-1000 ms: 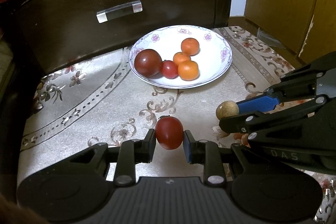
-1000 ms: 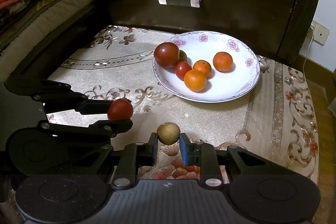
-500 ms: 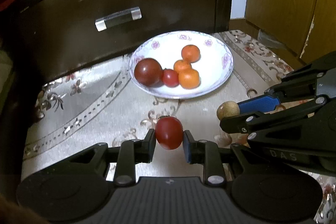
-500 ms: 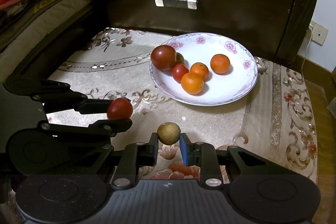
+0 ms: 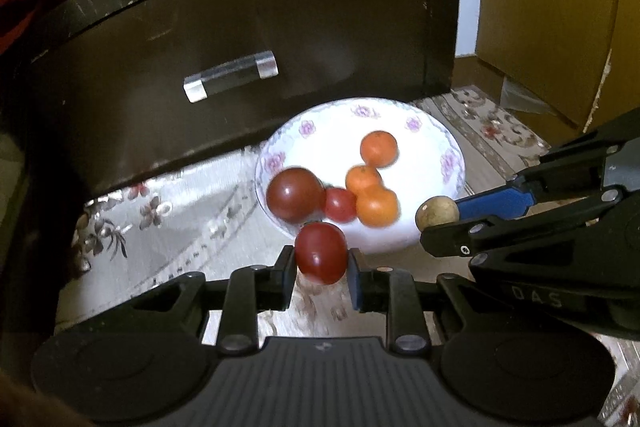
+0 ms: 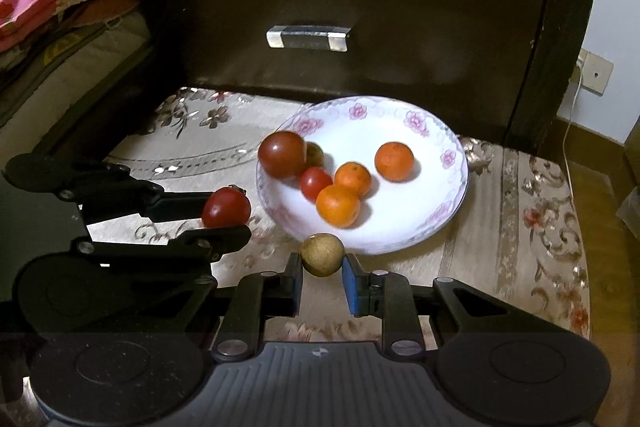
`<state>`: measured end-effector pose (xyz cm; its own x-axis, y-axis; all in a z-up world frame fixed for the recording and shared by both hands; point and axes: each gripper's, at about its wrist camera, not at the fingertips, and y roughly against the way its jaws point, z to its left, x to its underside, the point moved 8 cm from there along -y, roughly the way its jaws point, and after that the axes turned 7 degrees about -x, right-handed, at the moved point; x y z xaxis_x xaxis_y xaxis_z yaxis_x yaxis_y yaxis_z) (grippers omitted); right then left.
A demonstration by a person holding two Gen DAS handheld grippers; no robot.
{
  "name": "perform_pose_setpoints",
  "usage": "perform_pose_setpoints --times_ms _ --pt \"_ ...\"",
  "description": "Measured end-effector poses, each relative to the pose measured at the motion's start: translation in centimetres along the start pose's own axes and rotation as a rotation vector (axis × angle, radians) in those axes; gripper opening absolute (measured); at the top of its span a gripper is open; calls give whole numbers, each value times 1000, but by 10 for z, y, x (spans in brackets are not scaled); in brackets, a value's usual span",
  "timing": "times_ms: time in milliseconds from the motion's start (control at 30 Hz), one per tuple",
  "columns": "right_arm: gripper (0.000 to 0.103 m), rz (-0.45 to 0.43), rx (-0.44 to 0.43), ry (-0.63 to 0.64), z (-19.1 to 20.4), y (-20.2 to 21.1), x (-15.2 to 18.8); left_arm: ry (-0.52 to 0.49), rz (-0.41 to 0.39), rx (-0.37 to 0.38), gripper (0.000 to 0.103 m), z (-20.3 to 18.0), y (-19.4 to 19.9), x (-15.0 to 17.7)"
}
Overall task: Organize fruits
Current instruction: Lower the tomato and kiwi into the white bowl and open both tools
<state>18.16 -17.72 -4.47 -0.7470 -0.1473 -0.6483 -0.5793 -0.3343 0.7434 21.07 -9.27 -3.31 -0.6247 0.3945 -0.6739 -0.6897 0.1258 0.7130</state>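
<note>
The left gripper is clenching a red tomato between its jaws, the fruit sitting squarely between the two pads and bulging above them. It is hanging at the near edge of the flowered plate, just left of centre. The right gripper is grasping a small brown-green round fruit the same way, at the jaw tips, hovering at the plate's near rim. In the right wrist view the two grippers are lying side by side, the tomato to the left of the brown fruit. The plate is resting on a patterned cloth before a dark drawer front and is holding a large dark tomato, a small red tomato and three oranges.
</note>
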Motion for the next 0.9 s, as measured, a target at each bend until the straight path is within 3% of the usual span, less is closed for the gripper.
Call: perform_pose_setpoints --times_ms 333,900 --pt "21 -40 14 -36 -28 -9 -27 -36 -28 -17 32 -6 -24 -33" --pt "21 -43 41 -78 -59 -31 -41 -129 -72 -43 32 -15 -48 -59"
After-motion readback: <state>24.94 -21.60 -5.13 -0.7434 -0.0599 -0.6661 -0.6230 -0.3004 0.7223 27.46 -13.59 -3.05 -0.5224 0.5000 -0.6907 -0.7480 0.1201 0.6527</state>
